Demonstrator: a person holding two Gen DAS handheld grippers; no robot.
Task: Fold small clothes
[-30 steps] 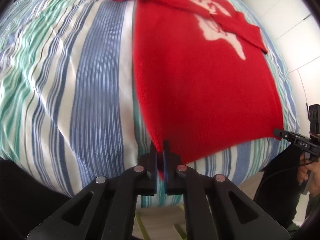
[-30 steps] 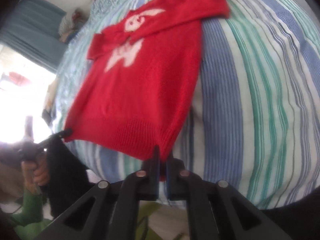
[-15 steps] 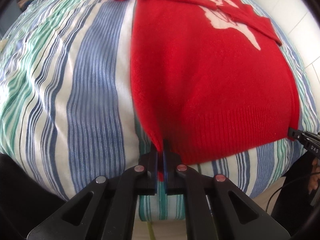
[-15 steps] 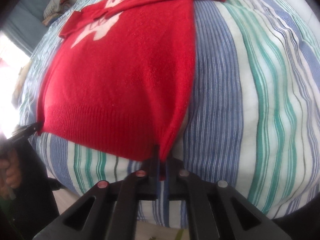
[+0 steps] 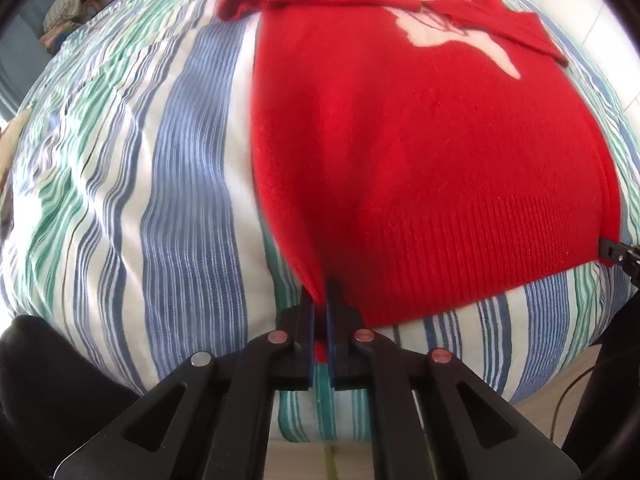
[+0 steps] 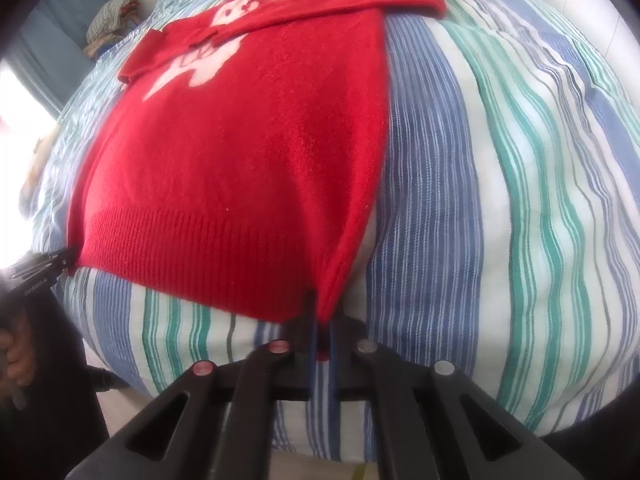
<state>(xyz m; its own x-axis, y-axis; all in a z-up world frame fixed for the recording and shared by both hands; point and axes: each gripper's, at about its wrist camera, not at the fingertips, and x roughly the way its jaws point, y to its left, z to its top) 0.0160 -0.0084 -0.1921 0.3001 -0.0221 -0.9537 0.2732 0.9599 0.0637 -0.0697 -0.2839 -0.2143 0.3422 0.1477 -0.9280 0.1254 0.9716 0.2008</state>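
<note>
Both claws lowered | one red sweater (image 5: 420,168) | left claw (image 5: 320,300), right claw (image 6: 322,316) pinching hem corners

The sweater (image 5: 420,152) lies flat on the bed (image 5: 132,168), sleeves folded across its far end. Its near hem sits at the bed's near edge, each hem corner between one tool's fingers: left tool (image 5: 320,304), right tool (image 6: 322,316). A clothes pile (image 6: 112,16) lies far behind.

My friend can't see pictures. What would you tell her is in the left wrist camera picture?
The left gripper is pinched shut on a bottom corner of a red sweater with a white figure, sleeves folded across. It lies on a striped blue, green and white bedsheet. The right gripper holds the other corner.
</note>
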